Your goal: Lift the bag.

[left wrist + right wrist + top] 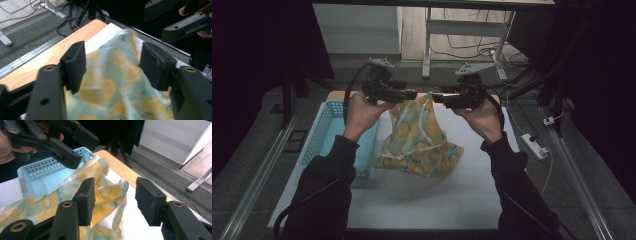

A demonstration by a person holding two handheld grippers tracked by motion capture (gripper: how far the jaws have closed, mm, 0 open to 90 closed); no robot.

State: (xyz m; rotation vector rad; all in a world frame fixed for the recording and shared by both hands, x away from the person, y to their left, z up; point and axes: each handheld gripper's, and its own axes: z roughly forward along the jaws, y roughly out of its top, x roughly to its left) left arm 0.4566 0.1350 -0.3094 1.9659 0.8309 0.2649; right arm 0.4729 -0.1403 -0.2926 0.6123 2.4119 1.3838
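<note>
You are holding both grippers up over the far part of the table, facing each other, with a pale green cloth printed with yellow-orange fruit slices (422,137) hanging between them. In the high view the cloth's top corner is peaking just between the two sets of jaw tips, and its lower part is spreading out in a rumpled heap on the white table surface (422,200), just right of the light blue perforated plastic basket (324,132).

Your left gripper (112,63) is standing with its jaws spread apart. In the left gripper view the cloth is billowing up between the two black pads (75,65), blurred, and it is brushing the left pad while the right one is sitting clear of it; the jaws are not clamping the fabric.

Your right gripper (113,200) is likewise released, jaws wide. In the right gripper view a fold of the cloth is lying against the inner face of the left pad (86,197), and the right pad is standing clear over the white surface. The basket is sitting behind the cloth there, with your left gripper above it.

The wooden table edge (62,52) is running along the far side.
</note>
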